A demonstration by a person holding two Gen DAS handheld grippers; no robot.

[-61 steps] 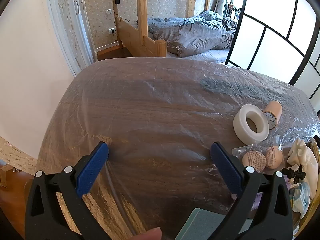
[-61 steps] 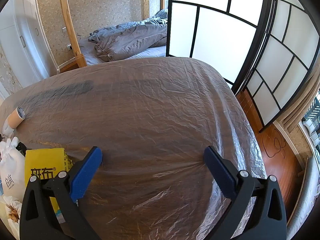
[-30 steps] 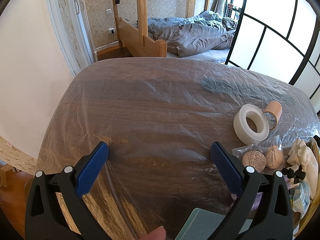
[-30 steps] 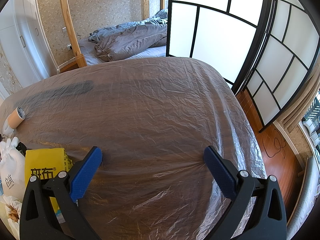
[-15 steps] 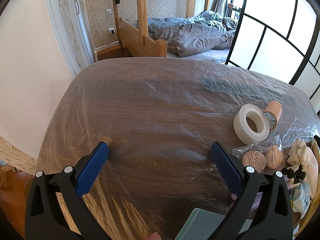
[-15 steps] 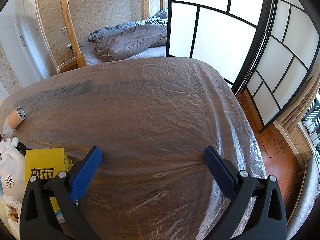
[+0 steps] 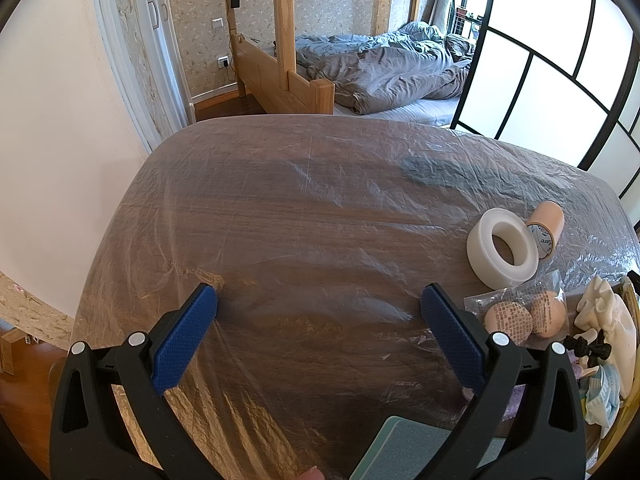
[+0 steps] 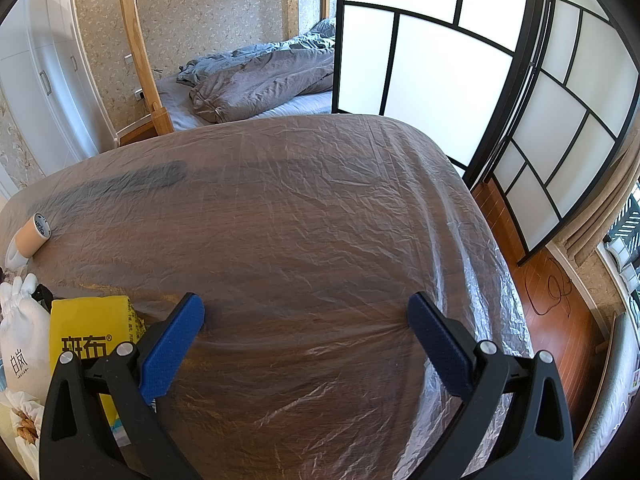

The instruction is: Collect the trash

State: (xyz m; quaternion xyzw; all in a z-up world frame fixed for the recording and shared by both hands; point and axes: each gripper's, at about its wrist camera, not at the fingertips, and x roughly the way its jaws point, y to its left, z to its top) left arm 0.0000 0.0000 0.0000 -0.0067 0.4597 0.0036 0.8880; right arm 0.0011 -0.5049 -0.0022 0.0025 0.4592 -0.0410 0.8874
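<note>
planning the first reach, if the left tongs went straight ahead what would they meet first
Only the table under its plastic sheet. Nothing lies between the open left tongs; the white tape roll sits off to the right. Depth is hard to judge.

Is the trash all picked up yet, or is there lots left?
Nothing looks collected yet. Both the left gripper and the right gripper are open and empty above the table. Still left: the white tape roll, the packet of round things and the yellow pack.
</note>
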